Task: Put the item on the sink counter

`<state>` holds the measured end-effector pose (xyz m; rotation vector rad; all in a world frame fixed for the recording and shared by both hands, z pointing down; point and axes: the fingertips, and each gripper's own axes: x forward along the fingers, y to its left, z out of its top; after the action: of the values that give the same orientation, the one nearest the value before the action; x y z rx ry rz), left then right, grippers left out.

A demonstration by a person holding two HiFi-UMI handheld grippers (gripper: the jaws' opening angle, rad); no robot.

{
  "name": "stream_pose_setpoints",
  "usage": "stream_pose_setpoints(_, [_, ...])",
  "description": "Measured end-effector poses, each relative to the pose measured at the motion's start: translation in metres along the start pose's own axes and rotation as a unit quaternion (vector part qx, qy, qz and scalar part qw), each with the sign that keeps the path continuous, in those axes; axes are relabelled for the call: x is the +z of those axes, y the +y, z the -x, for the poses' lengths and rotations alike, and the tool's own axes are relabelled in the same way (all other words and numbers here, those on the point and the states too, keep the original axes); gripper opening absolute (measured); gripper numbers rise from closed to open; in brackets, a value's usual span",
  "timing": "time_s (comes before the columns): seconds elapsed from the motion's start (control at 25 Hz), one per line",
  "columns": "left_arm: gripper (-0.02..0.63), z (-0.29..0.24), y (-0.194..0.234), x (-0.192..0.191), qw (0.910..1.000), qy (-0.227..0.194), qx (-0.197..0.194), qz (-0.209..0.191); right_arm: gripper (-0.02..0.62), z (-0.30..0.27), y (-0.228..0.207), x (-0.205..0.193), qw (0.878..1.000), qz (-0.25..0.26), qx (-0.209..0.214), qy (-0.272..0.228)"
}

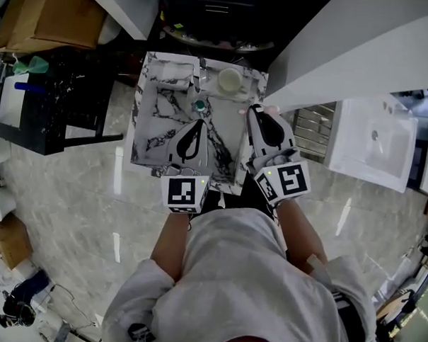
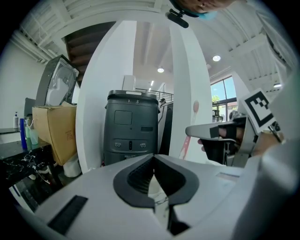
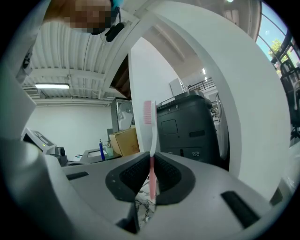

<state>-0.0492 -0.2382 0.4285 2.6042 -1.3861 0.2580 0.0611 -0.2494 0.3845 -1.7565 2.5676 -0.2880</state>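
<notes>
My right gripper (image 3: 151, 161) pinches the handle of the slim pink-and-white plastic toothbrush (image 3: 150, 117), bristles up, over the right edge of the black-veined white marble sink counter (image 1: 233, 143). My left gripper (image 2: 153, 159) is closed, empty. I'd lower gently, lay it flat clear of the basin, then release.

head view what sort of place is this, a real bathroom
Likely a showroom or test hall, not a home bathroom: the marble sink counter stands free on a tiled floor, with a second white basin and a cardboard box nearby.
</notes>
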Motion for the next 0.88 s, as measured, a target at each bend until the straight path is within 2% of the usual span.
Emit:
stream_pose_setpoints(0.44, [0.008, -0.026, 0.003, -0.014, 0.9993, 0.030, 0.020, 0.003, 0.023, -0.037, -0.031, -0.016, 1.000, -0.022, 0.014, 0.014])
stream_pose_setpoints(0.88, [0.008, -0.036, 0.012, -0.044, 0.9970, 0.065, 0.041, 0.007, 0.023, -0.070, -0.048, -0.052, 0.998, -0.046, 0.021, 0.034])
